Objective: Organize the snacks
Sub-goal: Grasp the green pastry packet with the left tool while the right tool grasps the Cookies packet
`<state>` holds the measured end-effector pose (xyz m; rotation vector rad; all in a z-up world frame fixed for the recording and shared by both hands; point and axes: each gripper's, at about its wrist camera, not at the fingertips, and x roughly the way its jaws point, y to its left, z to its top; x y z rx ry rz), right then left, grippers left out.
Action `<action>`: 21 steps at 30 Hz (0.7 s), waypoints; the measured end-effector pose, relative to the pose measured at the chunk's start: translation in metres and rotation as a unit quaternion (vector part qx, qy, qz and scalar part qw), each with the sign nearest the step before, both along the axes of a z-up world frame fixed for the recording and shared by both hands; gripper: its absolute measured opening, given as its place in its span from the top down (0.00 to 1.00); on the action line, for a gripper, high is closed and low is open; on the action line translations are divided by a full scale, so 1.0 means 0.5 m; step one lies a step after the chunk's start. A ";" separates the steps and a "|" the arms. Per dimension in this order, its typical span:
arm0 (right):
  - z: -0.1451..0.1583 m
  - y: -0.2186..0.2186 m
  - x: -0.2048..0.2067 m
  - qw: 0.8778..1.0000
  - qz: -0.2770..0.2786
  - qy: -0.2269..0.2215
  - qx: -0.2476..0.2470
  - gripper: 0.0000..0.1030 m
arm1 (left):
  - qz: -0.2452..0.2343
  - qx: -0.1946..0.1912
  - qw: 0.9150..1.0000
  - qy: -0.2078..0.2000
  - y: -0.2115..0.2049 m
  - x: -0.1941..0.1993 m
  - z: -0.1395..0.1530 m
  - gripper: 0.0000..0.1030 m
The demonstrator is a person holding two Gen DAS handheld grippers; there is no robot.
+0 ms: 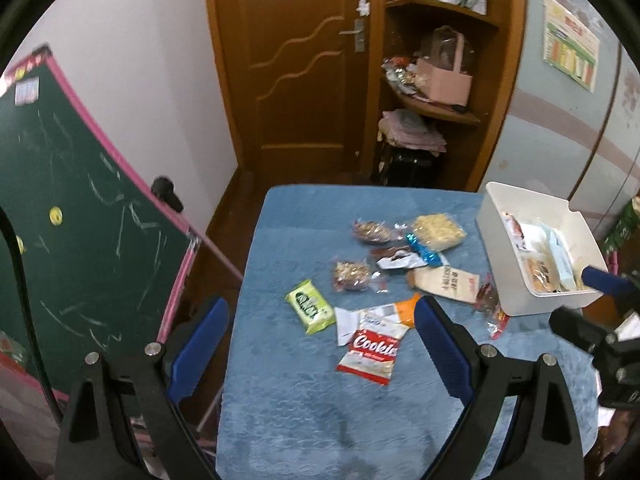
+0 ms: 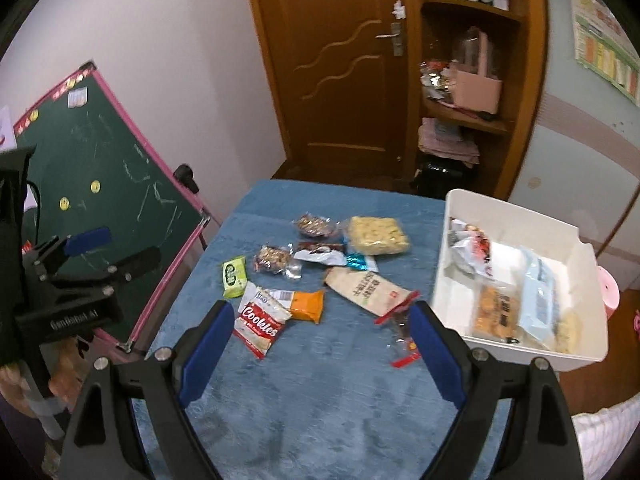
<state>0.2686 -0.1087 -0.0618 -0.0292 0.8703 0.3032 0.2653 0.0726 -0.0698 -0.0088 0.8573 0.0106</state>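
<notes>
Snack packets lie scattered on a blue-covered table [image 1: 280, 400] — a red "Cookies" bag [image 1: 370, 354], a green bar [image 1: 310, 311] and two clear nut packs among them — below the left gripper [image 1: 320, 344], fingers spread wide and empty. From the right wrist, the right gripper [image 2: 322, 350] also gapes empty; the white bin [image 2: 452, 280] holds more packets beside a "Cookies" bag [image 2: 260, 326].

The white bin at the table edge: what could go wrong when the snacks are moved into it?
1. The white bin seems to overhang the blue table; a push may tip it off.
2. The Cookies packet overlaps the orange packet, so both may lift together.
3. The clear red-edged wrapper lies flat and may slip from the open right gripper.
</notes>
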 end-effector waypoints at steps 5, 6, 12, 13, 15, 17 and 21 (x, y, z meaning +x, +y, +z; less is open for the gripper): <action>-0.060 0.047 0.019 0.999 0.029 0.017 -0.004 0.13 | 0.011 -0.013 1.000 0.023 0.040 0.031 -0.040 0.09; -0.073 0.055 0.025 0.999 0.031 0.023 -0.004 0.13 | 0.014 -0.008 1.000 0.027 0.044 0.038 -0.051 0.09; -0.167 0.095 0.054 0.997 0.038 0.071 0.013 0.13 | 0.014 0.001 0.998 0.063 0.057 0.085 -0.126 0.09; -0.189 0.106 0.060 0.996 0.040 0.080 0.015 0.13 | 0.013 0.002 0.997 0.070 0.057 0.097 -0.142 0.09; -0.222 0.118 0.069 0.994 0.041 0.094 0.020 0.13 | 0.013 0.001 0.997 0.077 0.060 0.114 -0.163 0.09; -0.254 0.129 0.077 0.993 0.040 0.109 0.029 0.14 | 0.020 -0.001 0.996 0.086 0.062 0.132 -0.187 0.09; -0.309 0.140 0.094 0.990 0.031 0.131 0.051 0.14 | 0.034 -0.012 0.993 0.110 0.069 0.180 -0.236 0.09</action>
